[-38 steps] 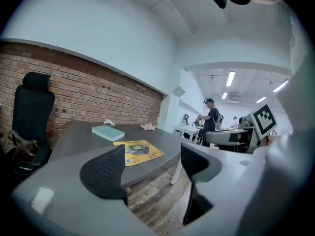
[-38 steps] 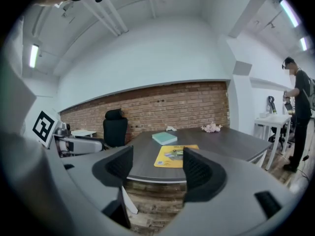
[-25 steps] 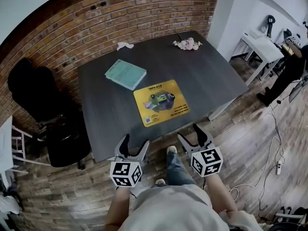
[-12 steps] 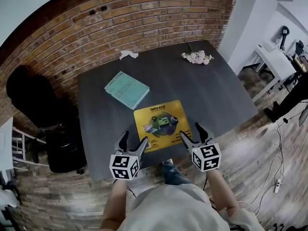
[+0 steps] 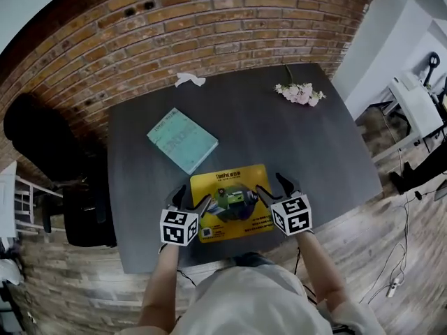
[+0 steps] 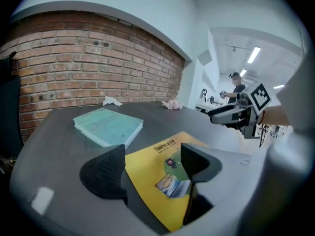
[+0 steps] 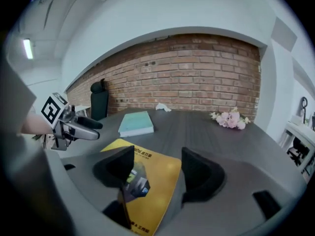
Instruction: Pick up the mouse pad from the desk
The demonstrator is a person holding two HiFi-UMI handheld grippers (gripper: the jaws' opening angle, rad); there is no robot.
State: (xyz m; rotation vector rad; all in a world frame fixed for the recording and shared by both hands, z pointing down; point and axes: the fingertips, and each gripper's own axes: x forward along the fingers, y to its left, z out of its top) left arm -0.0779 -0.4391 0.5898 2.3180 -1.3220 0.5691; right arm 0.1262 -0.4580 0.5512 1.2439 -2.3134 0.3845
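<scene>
A yellow mouse pad (image 5: 232, 187) with a printed picture lies flat near the front edge of the dark desk (image 5: 293, 142). My left gripper (image 5: 192, 199) hovers over the pad's left edge, jaws wide open and empty; the pad (image 6: 147, 173) shows between and below its jaws (image 6: 152, 154). Over the pad's right edge is my right gripper (image 5: 269, 183). Its jaws (image 7: 158, 155) are closing a little but still stand wide, and they grip nothing. The pad (image 7: 155, 181) lies beneath its left jaw. Each gripper shows in the other's view: right (image 6: 231, 114), left (image 7: 81, 124).
A teal book (image 5: 181, 139) lies just behind the pad to the left. Pink flowers (image 5: 300, 93) and a crumpled white tissue (image 5: 188, 80) sit at the desk's far edge by the brick wall. A black chair (image 5: 52, 152) stands left of the desk.
Both grippers have moved forward and down, from short of the desk's front edge to either side of the mouse pad. The pad, book and flowers have stayed where they lay.
</scene>
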